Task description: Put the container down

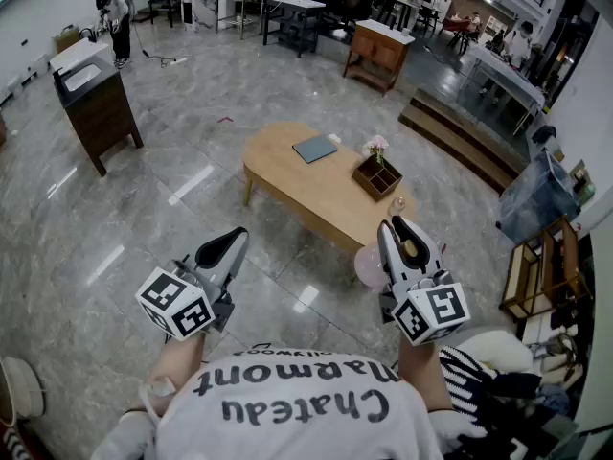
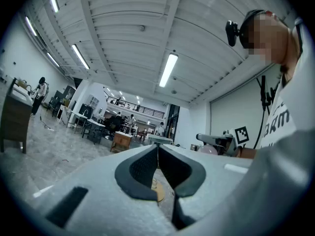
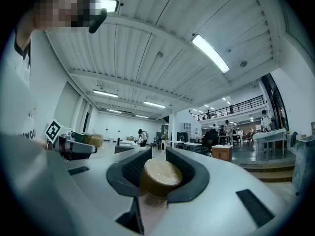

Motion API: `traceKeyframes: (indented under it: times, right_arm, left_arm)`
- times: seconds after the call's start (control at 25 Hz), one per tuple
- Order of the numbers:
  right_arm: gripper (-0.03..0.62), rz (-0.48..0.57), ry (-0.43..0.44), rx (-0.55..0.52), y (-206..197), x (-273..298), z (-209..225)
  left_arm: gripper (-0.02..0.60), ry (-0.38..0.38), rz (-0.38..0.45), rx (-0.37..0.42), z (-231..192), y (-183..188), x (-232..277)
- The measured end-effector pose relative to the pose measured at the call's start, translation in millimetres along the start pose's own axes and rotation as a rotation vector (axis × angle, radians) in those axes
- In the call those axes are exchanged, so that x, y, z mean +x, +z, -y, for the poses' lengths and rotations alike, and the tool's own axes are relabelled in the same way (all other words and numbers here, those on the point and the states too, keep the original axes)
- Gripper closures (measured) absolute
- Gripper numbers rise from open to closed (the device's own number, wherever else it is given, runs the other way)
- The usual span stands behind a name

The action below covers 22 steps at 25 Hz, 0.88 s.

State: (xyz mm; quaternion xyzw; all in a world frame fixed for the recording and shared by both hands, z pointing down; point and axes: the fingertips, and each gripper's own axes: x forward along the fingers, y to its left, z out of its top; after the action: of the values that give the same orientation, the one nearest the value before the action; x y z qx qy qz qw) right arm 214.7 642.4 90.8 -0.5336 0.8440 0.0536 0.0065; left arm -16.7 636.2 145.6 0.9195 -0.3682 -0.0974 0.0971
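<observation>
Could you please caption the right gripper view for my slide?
Right claw gripping a tan-capped container in an open hall.

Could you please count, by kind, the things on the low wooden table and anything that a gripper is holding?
notebook, on the wooden table: 1
wooden box of flowers, on the table: 1
container with a tan lid, held in the right gripper: 1
Total: 3
</observation>
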Motion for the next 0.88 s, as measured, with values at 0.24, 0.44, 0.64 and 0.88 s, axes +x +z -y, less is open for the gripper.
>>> traceKeyframes:
  times: [0.24, 0.44, 0.64, 0.88]
  right_arm:
    - [0.503, 0.003, -0.001, 0.001, 2, 4, -5]
    - [0.503, 0.01, 0.001, 0.02, 3, 9, -15]
    - [0.503, 0.022, 0.003, 0.041, 1, 15, -29]
    - [0.503, 0.021, 0.003, 0.104, -18, 21, -39]
  left_arm:
    - [0.561, 0.0, 0.004, 0.003, -5, 2, -7]
    - [0.561, 0.011, 0.004, 0.001, -13, 4, -19]
    - [0.561, 0.019, -0.004, -0.004, -24, 0, -35]
    - [0.561, 0.066, 0.006, -0.047, -41, -11, -62]
